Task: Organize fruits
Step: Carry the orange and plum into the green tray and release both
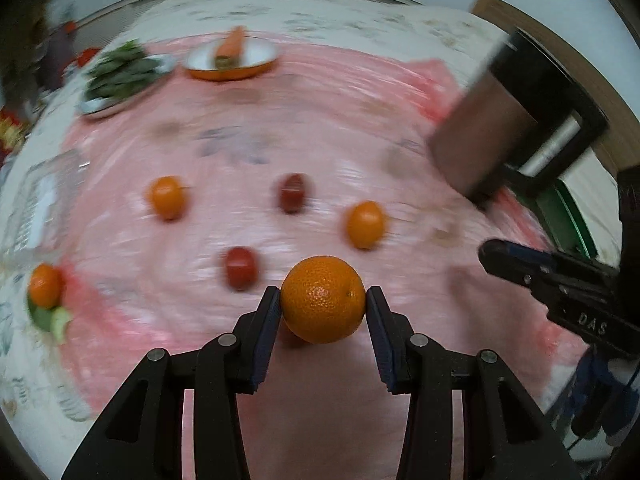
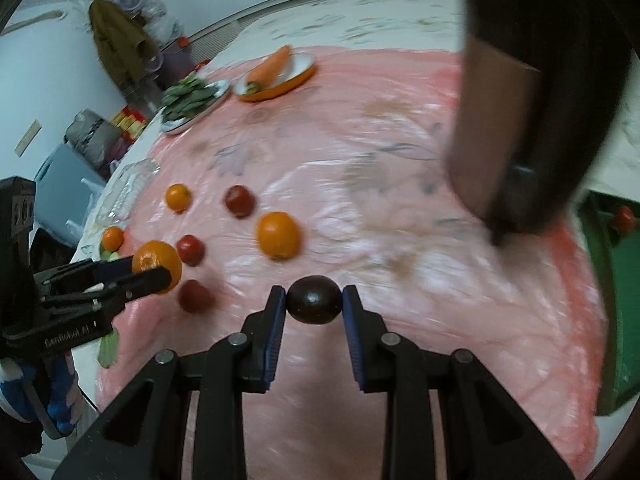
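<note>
Left claw (image 1: 323,307) grips an orange (image 1: 323,299); right claw (image 2: 314,301) grips a dark plum (image 2: 315,300).
Both fruits hang over the pink cloth (image 1: 320,120), the loose oranges and red fruits lying beyond them, nearer the left claw.

Your right gripper (image 2: 314,300) pinches a dark round fruit (image 2: 314,300) above the pink cloth (image 2: 400,184), while left of that fruit your left gripper (image 2: 154,266) clamps an orange (image 2: 154,256) beside loose oranges and red fruits.
</note>
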`<state>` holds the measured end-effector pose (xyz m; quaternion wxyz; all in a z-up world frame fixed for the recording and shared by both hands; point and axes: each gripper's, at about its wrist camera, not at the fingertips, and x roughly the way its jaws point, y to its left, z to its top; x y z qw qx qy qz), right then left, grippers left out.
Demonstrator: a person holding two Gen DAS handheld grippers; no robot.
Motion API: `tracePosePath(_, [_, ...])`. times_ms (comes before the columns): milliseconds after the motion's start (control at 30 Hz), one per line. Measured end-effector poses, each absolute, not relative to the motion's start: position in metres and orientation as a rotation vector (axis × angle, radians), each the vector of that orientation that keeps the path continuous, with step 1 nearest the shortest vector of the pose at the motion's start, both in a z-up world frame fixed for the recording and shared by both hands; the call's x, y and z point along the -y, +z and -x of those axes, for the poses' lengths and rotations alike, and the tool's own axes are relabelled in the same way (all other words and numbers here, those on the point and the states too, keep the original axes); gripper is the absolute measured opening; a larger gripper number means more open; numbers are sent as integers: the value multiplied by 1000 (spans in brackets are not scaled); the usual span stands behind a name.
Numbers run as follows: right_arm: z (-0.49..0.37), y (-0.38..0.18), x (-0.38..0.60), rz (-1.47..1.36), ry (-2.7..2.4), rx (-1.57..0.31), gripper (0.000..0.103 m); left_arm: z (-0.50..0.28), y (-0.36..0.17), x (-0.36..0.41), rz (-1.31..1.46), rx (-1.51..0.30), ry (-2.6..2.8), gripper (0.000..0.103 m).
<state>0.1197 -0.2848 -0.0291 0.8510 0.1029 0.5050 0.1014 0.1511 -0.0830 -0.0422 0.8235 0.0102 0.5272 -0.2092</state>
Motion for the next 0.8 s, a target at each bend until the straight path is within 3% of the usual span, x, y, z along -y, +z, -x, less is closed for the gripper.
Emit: tracePosePath(800, [-57, -19, 567, -298, -308, -940, 34, -110, -11, 383, -146, -1074, -937, 38])
